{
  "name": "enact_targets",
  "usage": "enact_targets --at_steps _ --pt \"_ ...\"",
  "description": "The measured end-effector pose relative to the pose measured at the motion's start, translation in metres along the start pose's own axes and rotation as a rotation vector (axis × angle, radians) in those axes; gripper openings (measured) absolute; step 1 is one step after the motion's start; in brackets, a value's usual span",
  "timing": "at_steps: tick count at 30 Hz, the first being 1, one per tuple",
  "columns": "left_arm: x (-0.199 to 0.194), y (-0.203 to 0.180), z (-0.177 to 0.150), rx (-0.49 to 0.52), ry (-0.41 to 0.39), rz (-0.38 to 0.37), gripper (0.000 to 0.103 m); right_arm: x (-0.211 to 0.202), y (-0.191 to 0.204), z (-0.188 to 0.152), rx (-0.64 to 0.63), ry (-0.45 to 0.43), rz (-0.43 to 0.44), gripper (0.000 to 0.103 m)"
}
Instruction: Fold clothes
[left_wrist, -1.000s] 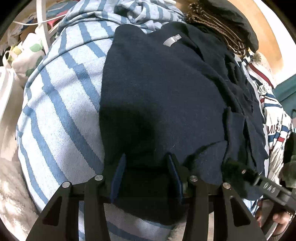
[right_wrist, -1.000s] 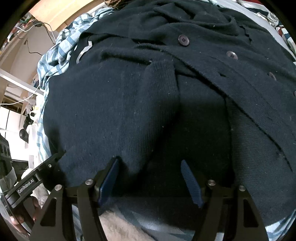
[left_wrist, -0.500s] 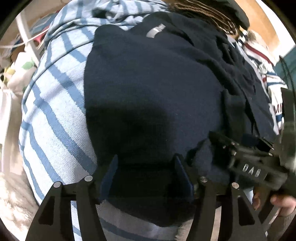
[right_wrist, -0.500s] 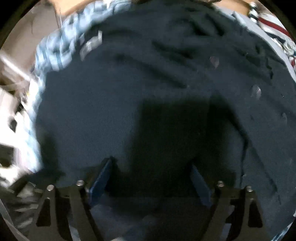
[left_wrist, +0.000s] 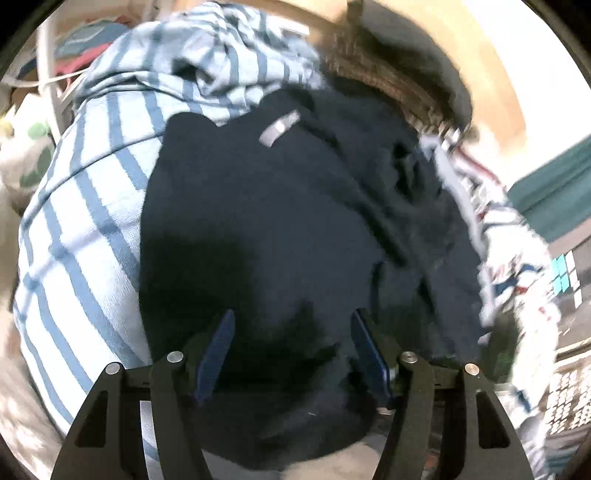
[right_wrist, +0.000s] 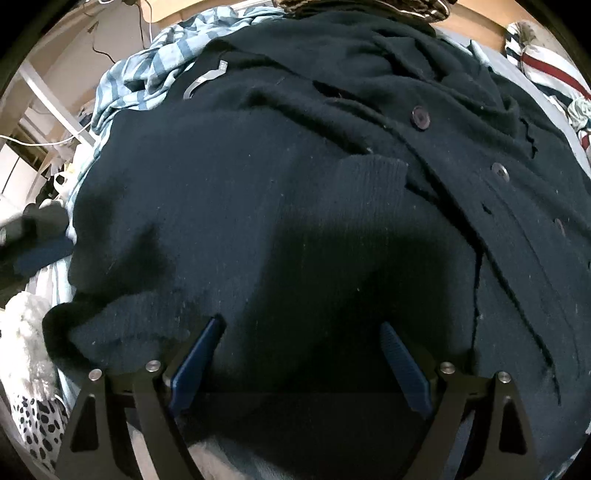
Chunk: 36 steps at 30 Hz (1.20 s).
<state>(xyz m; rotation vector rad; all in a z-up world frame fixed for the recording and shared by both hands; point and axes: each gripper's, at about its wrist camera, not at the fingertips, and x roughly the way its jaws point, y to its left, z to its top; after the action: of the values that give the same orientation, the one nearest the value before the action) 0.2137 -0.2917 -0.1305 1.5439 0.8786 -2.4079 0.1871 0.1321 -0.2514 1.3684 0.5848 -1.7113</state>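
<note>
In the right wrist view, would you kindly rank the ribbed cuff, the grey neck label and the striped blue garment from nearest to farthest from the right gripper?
From the right gripper:
1. Ribbed cuff, centre, on the dark cardigan.
2. Grey neck label, upper left.
3. Striped blue garment, past the collar, far left.

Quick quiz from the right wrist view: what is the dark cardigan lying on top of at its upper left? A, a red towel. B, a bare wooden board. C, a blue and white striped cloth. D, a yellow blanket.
C: the cardigan overlaps a blue and white striped cloth that sticks out past its upper left edge, by the grey neck label.
</note>
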Motion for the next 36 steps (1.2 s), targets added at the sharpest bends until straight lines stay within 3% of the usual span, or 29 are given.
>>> enact_targets --at_steps 2,6,8,11,13,15,17,18,22,25,28,31,34,36 --pt "0.034 -0.003 0.011 -0.017 0.088 0.118 0.066 -0.001 -0.003 0.001 0.012 0.005 0.012 0.091" --pt "0.039 0.002 -0.007 0.029 0.042 0.143 0.065 -0.003 -0.008 0.005 0.042 0.007 0.031 0.091" --pt "0.037 0.0 -0.011 0.07 0.037 0.149 0.065 -0.007 -0.011 0.007 0.071 0.004 0.042 0.086" --pt "0.034 0.008 -0.012 0.04 0.031 0.125 0.065 -0.018 -0.016 0.01 0.111 -0.032 0.091 0.071" --pt "0.032 0.014 -0.012 0.013 0.026 0.102 0.065 -0.024 -0.019 0.007 0.108 -0.074 0.107 0.069" --pt "0.029 0.019 -0.014 0.001 0.022 0.081 0.065 -0.024 -0.019 0.006 0.103 -0.076 0.102 0.072" --pt "0.026 0.026 -0.015 -0.019 0.013 0.053 0.065 -0.012 -0.019 0.005 0.115 -0.014 0.104 0.089" --pt "0.024 0.029 -0.016 -0.029 0.008 0.039 0.065 -0.002 -0.022 0.0 0.127 0.024 0.112 0.089" --pt "0.017 0.042 -0.02 -0.072 -0.01 -0.017 0.065 -0.009 -0.017 -0.015 0.053 -0.001 0.077 0.092" --pt "0.002 0.05 -0.02 -0.175 -0.012 -0.093 0.066 -0.021 -0.023 -0.016 0.082 0.009 0.067 0.084" --pt "-0.013 0.034 -0.022 -0.156 -0.04 -0.206 0.066 -0.048 -0.054 -0.021 0.197 -0.044 0.07 0.084" --pt "-0.016 0.015 -0.015 -0.03 -0.083 -0.176 0.066 -0.075 -0.097 -0.03 0.385 -0.137 0.028 0.084" --pt "0.024 -0.012 0.009 0.067 -0.038 -0.154 0.067 -0.083 -0.134 -0.039 0.583 -0.194 0.029 0.084" --pt "0.064 -0.053 0.04 0.135 0.005 -0.129 0.067 -0.081 -0.148 -0.044 0.694 -0.218 0.057 0.084"
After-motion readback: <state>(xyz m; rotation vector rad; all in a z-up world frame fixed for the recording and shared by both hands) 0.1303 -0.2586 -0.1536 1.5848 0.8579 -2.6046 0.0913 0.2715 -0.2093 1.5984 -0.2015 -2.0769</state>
